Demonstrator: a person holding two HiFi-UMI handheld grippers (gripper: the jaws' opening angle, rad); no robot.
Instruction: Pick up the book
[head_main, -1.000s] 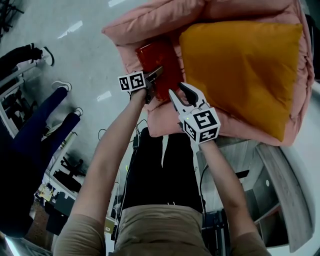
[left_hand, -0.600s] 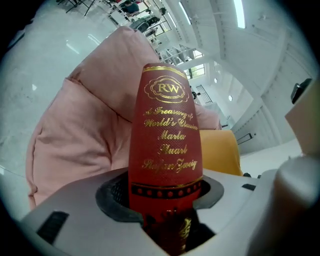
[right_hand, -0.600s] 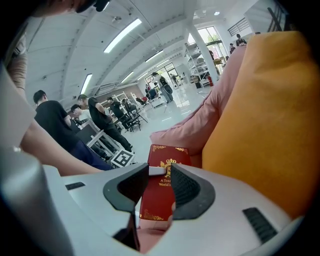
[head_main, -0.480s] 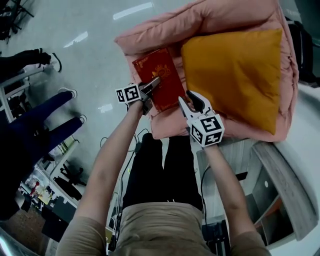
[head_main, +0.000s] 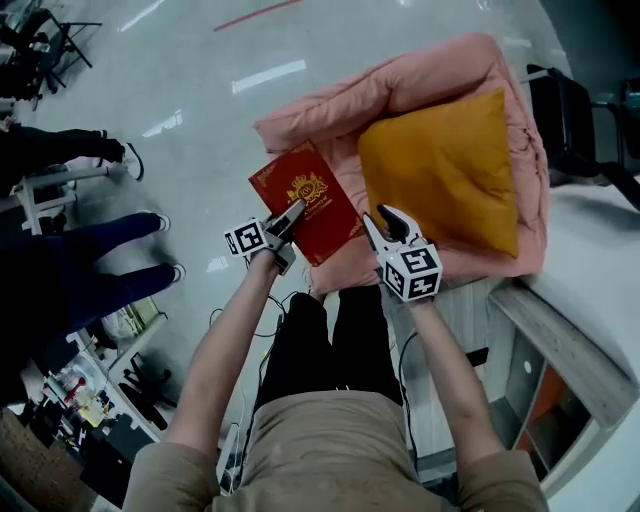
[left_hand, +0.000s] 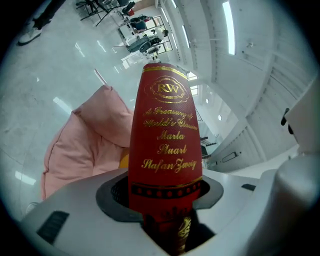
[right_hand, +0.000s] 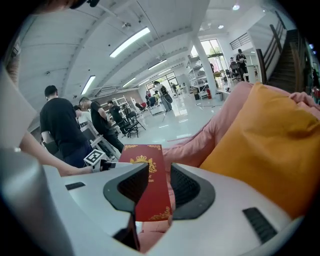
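Held the red hardback book (head_main: 305, 200) pinched at its near end in the left gripper (head_main: 287, 213), jaws pressed onto both covers, the gold-lettered spine running up and away from that gripper's camera. Had the right gripper (head_main: 388, 226) spread wide and gripping nothing, just beside the book's near corner, with that corner showing in the gap. Found the book over the front edge of the pink beanbag (head_main: 420, 80), beside the orange pillow (head_main: 440, 170) lying on it.

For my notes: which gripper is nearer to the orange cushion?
Right. The right gripper is just beside the orange cushion; the left gripper, clamped on the red book, is farther.
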